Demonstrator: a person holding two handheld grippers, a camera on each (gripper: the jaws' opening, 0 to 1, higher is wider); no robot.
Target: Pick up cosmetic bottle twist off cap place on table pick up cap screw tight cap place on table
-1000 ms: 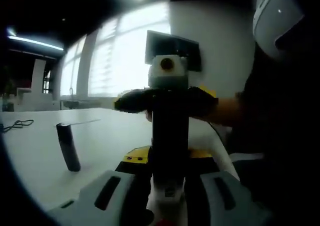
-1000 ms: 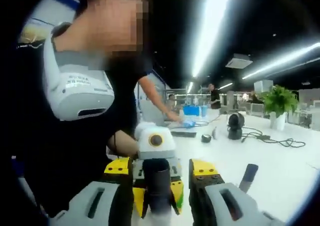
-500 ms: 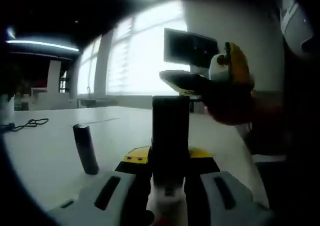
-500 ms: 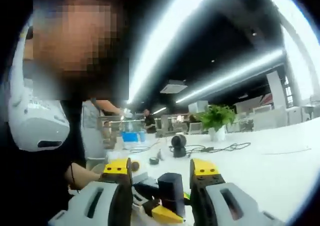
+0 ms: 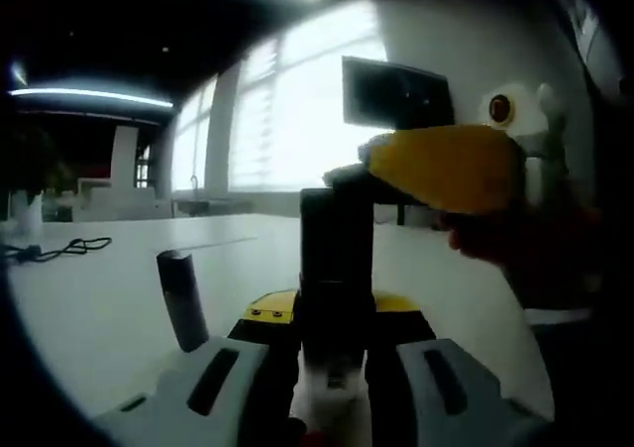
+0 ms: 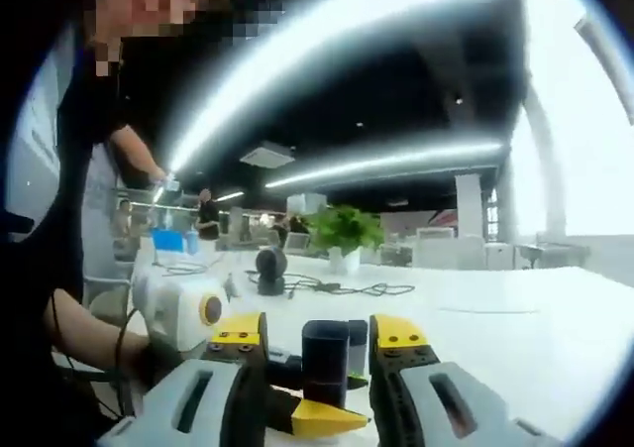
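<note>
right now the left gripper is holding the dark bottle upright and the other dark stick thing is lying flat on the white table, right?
Not quite. The left gripper does hold the dark bottle upright between its jaws, but the other dark stick-like object is not lying flat. In the left gripper view it stands on end on the white table, leaning slightly.

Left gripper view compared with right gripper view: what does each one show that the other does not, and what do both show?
In the left gripper view alone: a dark upright tube standing apart on the white table, and bright windows behind. In the right gripper view alone: a green plant, a dark round device with cables, and ceiling light strips. Shared: the dark cosmetic bottle, the two grippers meeting at it, and the table.
</note>
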